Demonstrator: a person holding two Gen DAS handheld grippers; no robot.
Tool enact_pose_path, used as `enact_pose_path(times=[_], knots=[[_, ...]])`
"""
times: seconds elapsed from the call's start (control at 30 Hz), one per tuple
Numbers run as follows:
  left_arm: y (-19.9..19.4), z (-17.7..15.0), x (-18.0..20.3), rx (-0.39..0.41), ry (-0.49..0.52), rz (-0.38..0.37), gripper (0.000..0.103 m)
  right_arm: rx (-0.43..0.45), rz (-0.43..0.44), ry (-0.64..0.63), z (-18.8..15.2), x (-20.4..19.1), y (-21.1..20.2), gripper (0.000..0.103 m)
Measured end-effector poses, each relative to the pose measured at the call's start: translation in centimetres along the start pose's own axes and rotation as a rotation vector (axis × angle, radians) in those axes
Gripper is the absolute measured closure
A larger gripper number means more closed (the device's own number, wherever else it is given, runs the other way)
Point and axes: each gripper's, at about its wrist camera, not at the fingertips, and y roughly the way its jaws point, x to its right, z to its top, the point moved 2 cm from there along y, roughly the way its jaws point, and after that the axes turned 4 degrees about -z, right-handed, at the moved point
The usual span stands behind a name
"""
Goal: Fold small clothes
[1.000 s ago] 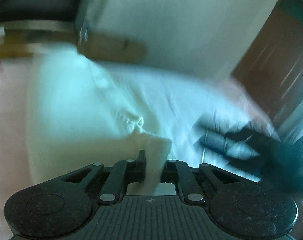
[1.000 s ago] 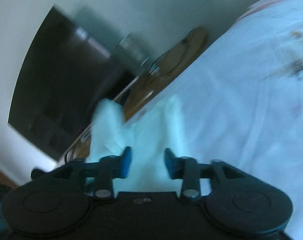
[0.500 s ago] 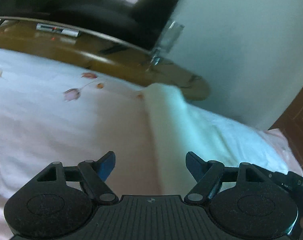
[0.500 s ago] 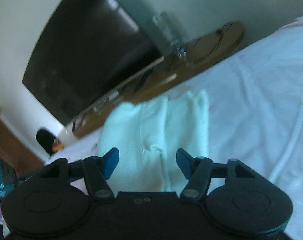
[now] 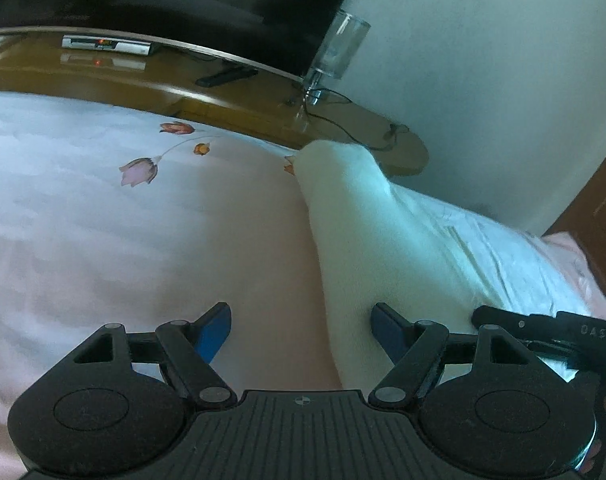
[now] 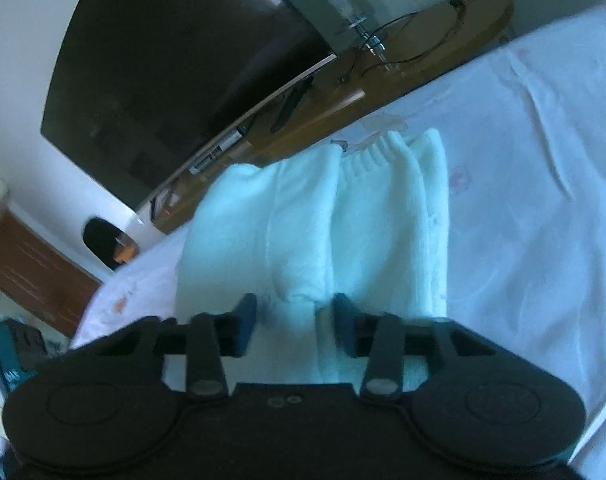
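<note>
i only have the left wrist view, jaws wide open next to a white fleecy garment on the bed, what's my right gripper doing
Observer: The right gripper is closing, with a raised fold of the white fleecy garment between its blue pads, which are not pressing it yet.
Operator: how does the garment lie from there
Observer: Flat on the pale floral bedsheet, in lengthwise folds, with a ribbed knit edge at the far end.
Operator: anything past the bed on that side
Observer: A teal box sits low at the left edge.

white knit garment (image 6: 343,220) on a pale pink sheet (image 5: 103,240) – tulip print; blue-padded black fingers (image 5: 217,330).
</note>
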Motion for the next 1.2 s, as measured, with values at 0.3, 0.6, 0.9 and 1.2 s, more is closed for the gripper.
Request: enact_pose_path(times=[0.3, 0.6, 0.9, 1.2], knots=[[-1.1, 1.8, 2.7, 0.061, 0.097, -0.002, 0.027, 0.103, -0.171, -0.290, -1.2, -5.9, -1.6, 0.090], [3.1, 0.8, 6.2, -0.054, 0.195, -0.001, 0.027, 0.081, -0.231, -0.041, -2.2, 0.2, -3.2, 0.090], [2.1, 2.5, 5.9, 0.021, 0.184, -0.033, 0.027, 0.146, -0.187, -0.034, -1.8, 0.7, -5.2, 0.071], [7.4, 5.4, 4.4, -0.019, 0.177, 0.124, 0.013, 0.185, -0.334, -0.206, 1.7, -0.3, -1.3, 0.071]])
